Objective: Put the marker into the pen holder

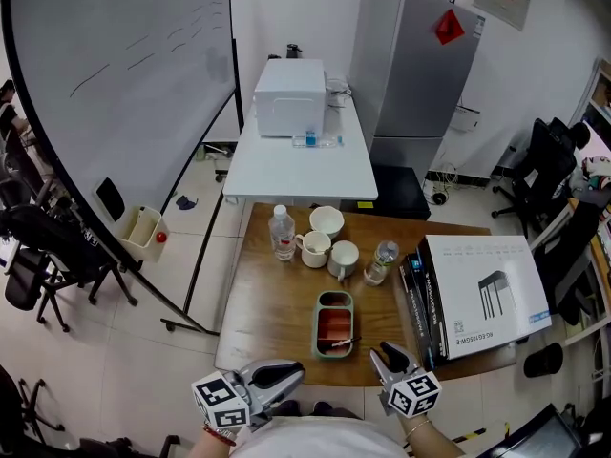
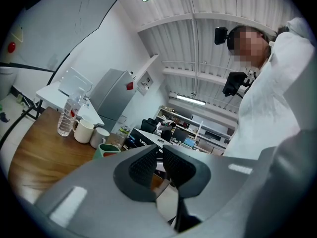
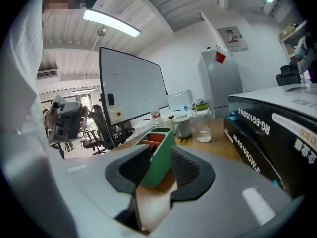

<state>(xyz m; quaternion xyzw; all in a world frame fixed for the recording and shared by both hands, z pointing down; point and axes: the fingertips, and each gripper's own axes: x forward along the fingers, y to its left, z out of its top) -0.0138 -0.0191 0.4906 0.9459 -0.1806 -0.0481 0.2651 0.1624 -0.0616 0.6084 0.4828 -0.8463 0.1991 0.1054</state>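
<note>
The green pen holder (image 1: 334, 324), a long tray with an orange inside, lies on the wooden table (image 1: 272, 303) near its front edge. A thin dark stick, seemingly the marker (image 1: 344, 343), rests across the holder's near end. My right gripper (image 1: 379, 353) hovers just right of that end, open, with nothing between its fingers. In the right gripper view the holder (image 3: 157, 155) stands straight ahead of the right gripper (image 3: 161, 166). My left gripper (image 1: 298, 371) hangs at the table's front edge, left of the holder, shut and empty. The left gripper (image 2: 161, 161) looks across the table in its own view.
Behind the holder stand a water bottle (image 1: 282, 233), two mugs (image 1: 315, 248), a bowl (image 1: 326, 220) and a small bottle (image 1: 381, 261). Flat boxes (image 1: 482, 294) fill the table's right side. A white table (image 1: 301, 165) and a whiteboard (image 1: 115, 74) lie beyond.
</note>
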